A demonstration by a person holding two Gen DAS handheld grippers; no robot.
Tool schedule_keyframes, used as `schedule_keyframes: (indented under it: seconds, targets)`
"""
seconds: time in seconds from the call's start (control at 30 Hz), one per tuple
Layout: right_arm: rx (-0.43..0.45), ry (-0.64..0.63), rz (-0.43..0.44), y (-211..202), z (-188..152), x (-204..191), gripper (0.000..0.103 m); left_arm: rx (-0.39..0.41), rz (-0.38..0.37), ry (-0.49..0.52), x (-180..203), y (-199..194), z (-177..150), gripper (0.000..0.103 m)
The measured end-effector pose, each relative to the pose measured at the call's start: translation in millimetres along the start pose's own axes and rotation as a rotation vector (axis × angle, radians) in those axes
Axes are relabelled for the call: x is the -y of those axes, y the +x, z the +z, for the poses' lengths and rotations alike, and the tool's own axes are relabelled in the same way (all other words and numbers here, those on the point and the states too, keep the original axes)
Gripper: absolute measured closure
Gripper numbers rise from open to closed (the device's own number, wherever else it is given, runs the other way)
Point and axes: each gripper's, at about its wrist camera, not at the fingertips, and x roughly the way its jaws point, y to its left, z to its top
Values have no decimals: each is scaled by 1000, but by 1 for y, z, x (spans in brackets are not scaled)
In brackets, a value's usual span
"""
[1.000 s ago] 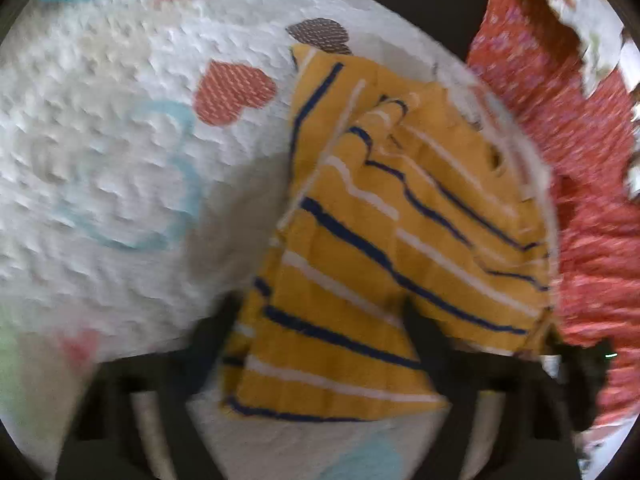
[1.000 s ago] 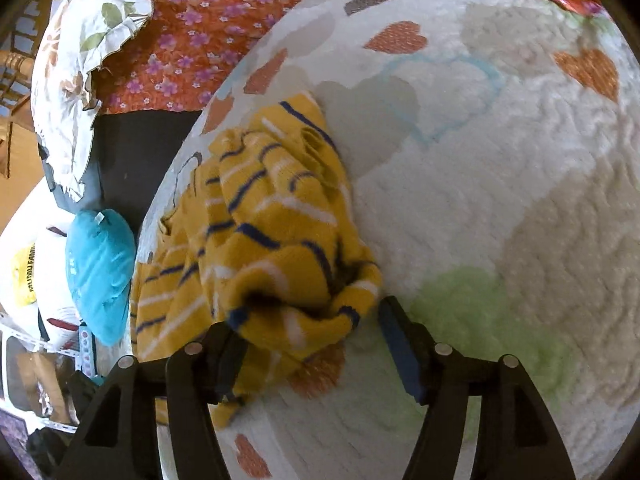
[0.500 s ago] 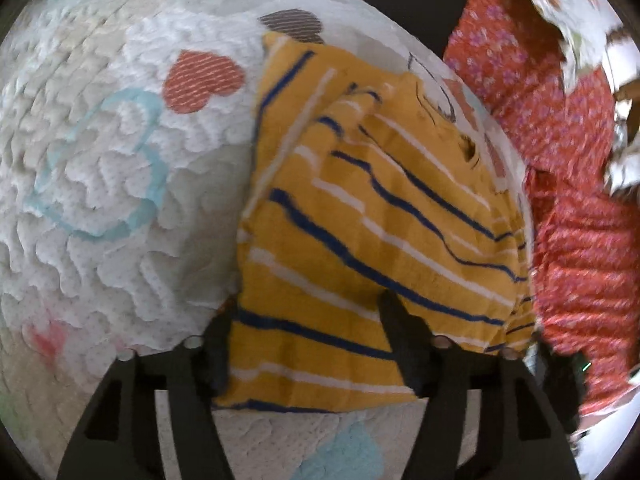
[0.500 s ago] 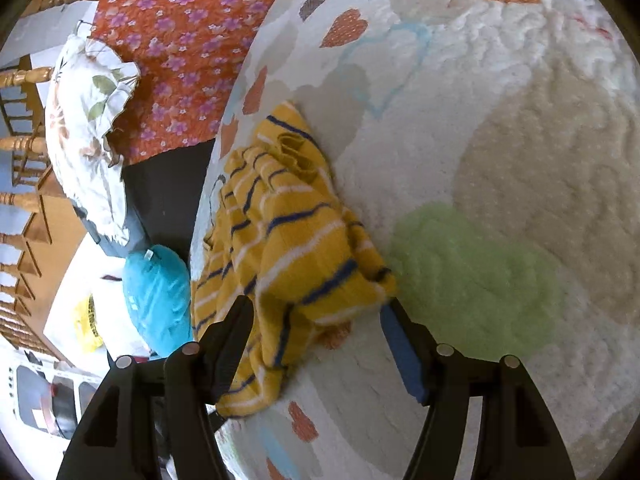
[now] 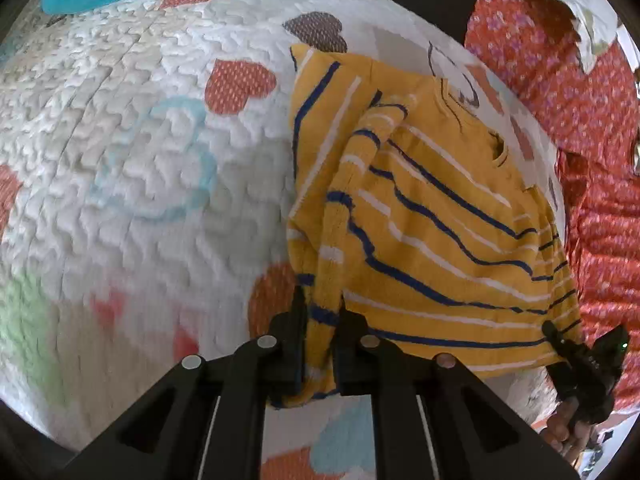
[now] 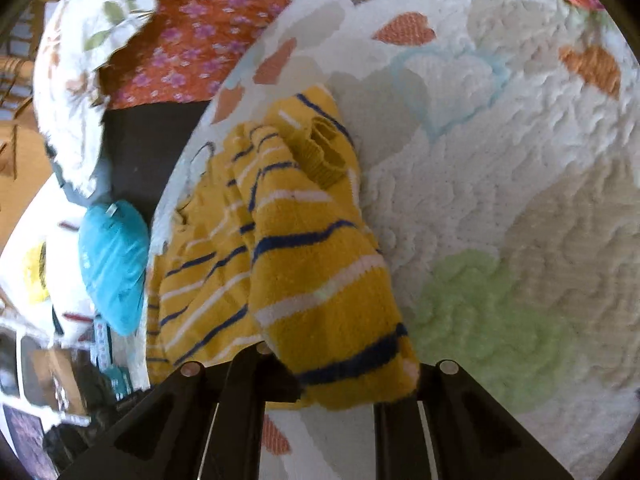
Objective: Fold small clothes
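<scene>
A small yellow sweater (image 5: 432, 232) with blue and white stripes lies on a white quilted blanket with hearts (image 5: 132, 152). My left gripper (image 5: 320, 344) is shut on the sweater's near left edge, which bunches between its fingers. In the left wrist view my right gripper (image 5: 576, 356) grips the sweater's near right corner. In the right wrist view the sweater (image 6: 320, 264) drapes over my right gripper (image 6: 352, 380), hiding its fingertips. A ribbed cuff (image 6: 324, 152) lies on top, farther away.
A red floral cloth (image 5: 580, 92) lies beyond the blanket's edge. A turquoise heart cushion (image 6: 112, 264) and a white leaf-print pillow (image 6: 80, 80) sit off the blanket on the left. A dark gap (image 6: 148, 140) separates blanket and pillow.
Both grippers were open around the sweater's edge. Now both have closed on it, and the fabric is bunched and lifted at the near edge.
</scene>
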Motion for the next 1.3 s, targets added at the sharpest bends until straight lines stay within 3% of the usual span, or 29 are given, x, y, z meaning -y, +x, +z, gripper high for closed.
schedule_keyframes:
  seconds: [0.17,0.27,0.37,0.5,0.6,0.7,0.77,0.9,1.03,1.3]
  targets:
    - [-27,0,-20,-19,-14,20,91,-47,28,10,2,-2,-38,93]
    - [-43,48,-26,-22,-26,43,91,-33,65,41,6,-5,-58,91]
    - [-44,61,-32,-22,-36,57,88,-7,110,37,-1,-10,-70,75]
    - [-12,44,-69,-34,-41,59,77,-1,39,-74,-29,-23,-82,73]
    - [10,19,-86,-50,-43,58,68,63,34,-104,-41,-43,-90,72]
    - [27,10,-87,-63,-47,59,67,147,111,-75,-37,-62,-98,71]
    - [42,8,-86,-73,-50,60,65,208,207,-9,-20,-77,-105,70]
    - [82,20,-86,-87,-55,61,64,249,237,174,31,-96,-113,51]
    - [113,34,-58,-91,-57,62,63,286,291,350,86,-97,-119,39]
    - [175,-43,-39,-90,-65,55,46,70,85,469,208,-44,-76,37]
